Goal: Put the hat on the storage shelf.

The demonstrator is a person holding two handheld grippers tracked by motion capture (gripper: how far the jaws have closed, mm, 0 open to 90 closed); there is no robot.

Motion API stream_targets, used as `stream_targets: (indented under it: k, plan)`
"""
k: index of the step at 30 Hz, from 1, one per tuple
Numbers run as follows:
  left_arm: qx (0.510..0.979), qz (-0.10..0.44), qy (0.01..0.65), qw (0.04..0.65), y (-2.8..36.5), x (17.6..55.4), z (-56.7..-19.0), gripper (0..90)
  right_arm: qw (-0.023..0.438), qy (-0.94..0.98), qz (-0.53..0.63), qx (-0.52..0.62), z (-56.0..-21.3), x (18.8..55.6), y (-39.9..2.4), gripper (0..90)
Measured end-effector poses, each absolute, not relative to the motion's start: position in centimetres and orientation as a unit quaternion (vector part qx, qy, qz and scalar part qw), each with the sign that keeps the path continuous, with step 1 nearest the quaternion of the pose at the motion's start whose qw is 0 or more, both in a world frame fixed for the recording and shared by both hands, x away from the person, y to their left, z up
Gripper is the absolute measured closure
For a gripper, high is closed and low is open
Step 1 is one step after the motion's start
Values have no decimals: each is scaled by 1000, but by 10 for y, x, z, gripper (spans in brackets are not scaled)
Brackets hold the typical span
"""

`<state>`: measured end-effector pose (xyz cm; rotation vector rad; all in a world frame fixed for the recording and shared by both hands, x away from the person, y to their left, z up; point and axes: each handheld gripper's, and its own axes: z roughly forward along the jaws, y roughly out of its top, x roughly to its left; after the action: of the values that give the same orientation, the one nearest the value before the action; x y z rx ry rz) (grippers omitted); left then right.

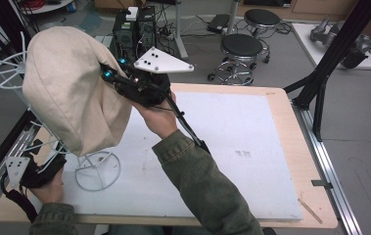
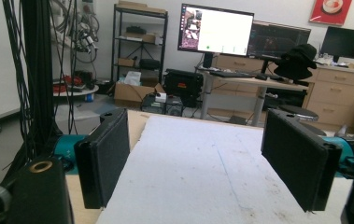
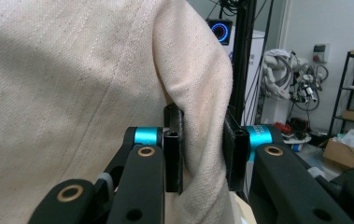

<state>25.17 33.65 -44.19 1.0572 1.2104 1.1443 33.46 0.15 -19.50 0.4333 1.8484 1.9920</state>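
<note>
A cream cloth cover hangs over a white wire stand at the table's left side. My right gripper reaches in from the right, held high by a hand in a green sleeve. In the right gripper view its jaws pinch a fold at the cloth's edge, so the right gripper is shut on it. My left gripper sits low at the table's front left, beside the stand's ring base. In its own view the left gripper stands wide open with nothing between the jaws, above the white mat.
A white mat covers most of the wooden table. Two black stools stand on the floor behind. A black frame post slants down by the right edge. More white wire loops jut out at the left.
</note>
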Motion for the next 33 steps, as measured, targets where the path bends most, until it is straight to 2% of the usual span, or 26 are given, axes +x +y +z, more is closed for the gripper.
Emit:
stream_targets:
  k: [4, 14, 20, 27, 29, 33]
  plan:
    - [446, 485, 511, 551, 336, 252, -441, 239, 172, 660, 715, 157, -195, 337, -1, 700]
    - [445, 484, 512, 552, 336, 252, -442, 239, 173, 655, 718, 161, -196, 339, 0, 634]
    - [448, 484, 511, 551, 336, 252, -442, 239, 151, 646, 726, 181, -198, 344, 0, 450]
    - [446, 485, 512, 552, 336, 251, -441, 239, 146, 642, 730, 183, -197, 345, -4, 301]
    - [444, 485, 512, 552, 336, 251, -441, 239, 160, 642, 730, 173, -198, 342, -5, 235]
    - [442, 486, 511, 555, 335, 251, -441, 239, 177, 629, 736, 176, -204, 337, -8, 184]
